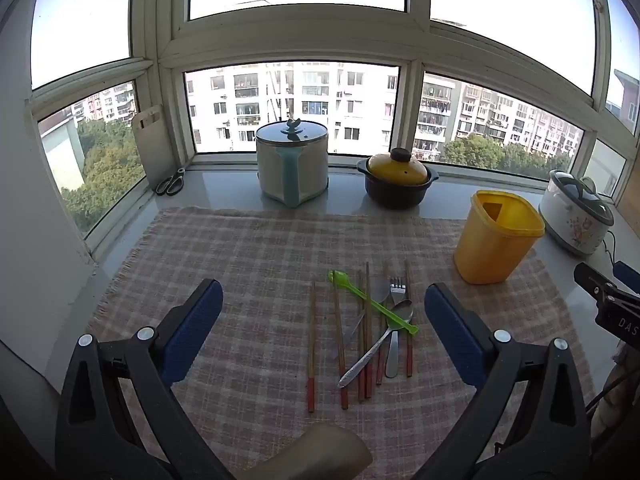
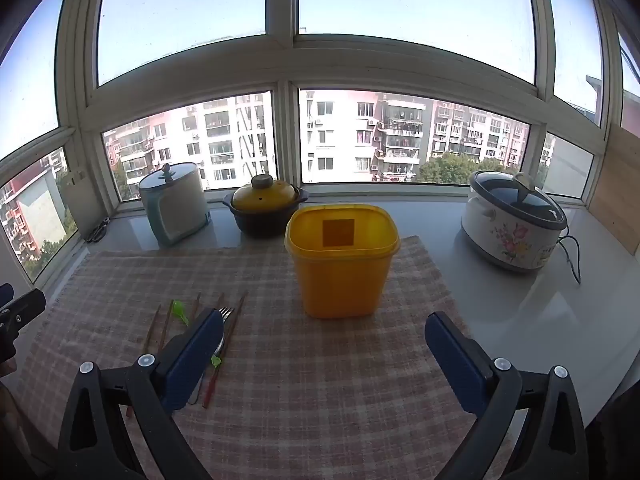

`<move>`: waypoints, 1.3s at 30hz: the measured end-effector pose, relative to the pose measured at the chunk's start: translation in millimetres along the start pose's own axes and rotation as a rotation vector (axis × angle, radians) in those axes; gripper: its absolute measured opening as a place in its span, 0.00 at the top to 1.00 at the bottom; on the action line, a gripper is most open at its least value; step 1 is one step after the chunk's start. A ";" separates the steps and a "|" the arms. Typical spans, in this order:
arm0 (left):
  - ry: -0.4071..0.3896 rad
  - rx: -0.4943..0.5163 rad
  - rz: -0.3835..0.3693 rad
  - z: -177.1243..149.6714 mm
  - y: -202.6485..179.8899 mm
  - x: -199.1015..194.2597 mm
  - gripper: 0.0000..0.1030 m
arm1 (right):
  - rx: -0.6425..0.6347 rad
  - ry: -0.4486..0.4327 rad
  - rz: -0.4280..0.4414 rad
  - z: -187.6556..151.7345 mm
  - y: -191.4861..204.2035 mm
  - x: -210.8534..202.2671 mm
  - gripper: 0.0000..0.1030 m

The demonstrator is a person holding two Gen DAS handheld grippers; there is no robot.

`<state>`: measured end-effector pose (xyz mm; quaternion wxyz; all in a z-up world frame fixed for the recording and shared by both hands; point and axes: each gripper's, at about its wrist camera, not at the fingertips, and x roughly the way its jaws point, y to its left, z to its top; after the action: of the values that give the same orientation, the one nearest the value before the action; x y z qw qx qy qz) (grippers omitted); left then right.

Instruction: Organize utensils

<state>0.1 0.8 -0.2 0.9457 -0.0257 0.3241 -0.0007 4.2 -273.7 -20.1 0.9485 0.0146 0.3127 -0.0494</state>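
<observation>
- Left gripper point(image 1: 323, 332) spread wide, nothing between the blue pads, hovering above the utensil pile.
- Right gripper point(image 2: 324, 364) likewise wide apart and empty, aimed at the yellow container point(image 2: 342, 260).
- Utensils heaped together on the checked cloth point(image 1: 240, 248) over the surface: wooden chopsticks point(image 1: 311, 344) with red ends lying roughly parallel, a green plastic spoon point(image 1: 372, 303) crossing them diagonally, a metal spoon point(image 1: 378, 344) lying across the pile, a fork point(image 1: 397, 288) with tines pointing toward the window.
- Container upright, open at the top, just right of the pile on the same cloth; apparently empty, though the bottom is not fully visible.
- Probably all light and stiff. Metal pieces smooth and likely slippery against the pads; chopsticks thin and apt to roll or scissor if pinched off-centre.
- Best hold, as a judgement: mid-shaft on a chopstick, the neck of the handle on spoon or fork, taken across the narrow width.
- Leftmost chopstick lies slightly apart from the rest, so easiest to lift without disturbing neighbours.
- Overlapping pieces risk dragging others along.
</observation>
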 end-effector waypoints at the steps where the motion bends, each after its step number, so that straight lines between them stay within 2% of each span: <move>1: -0.002 0.002 0.002 0.0 -0.1 -0.1 0.00 | 0.004 -0.004 0.004 -0.1 -0.2 -0.2 0.01; 39: -0.022 0.006 -0.002 7.1 -2.4 -1.9 0.00 | -0.002 -0.002 0.003 0.6 -0.9 -1.4 0.01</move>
<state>2.9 -1.2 6.7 0.9493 -0.0232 0.3136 -0.0026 3.3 -274.6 -18.7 0.9489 0.0139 0.3115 -0.0475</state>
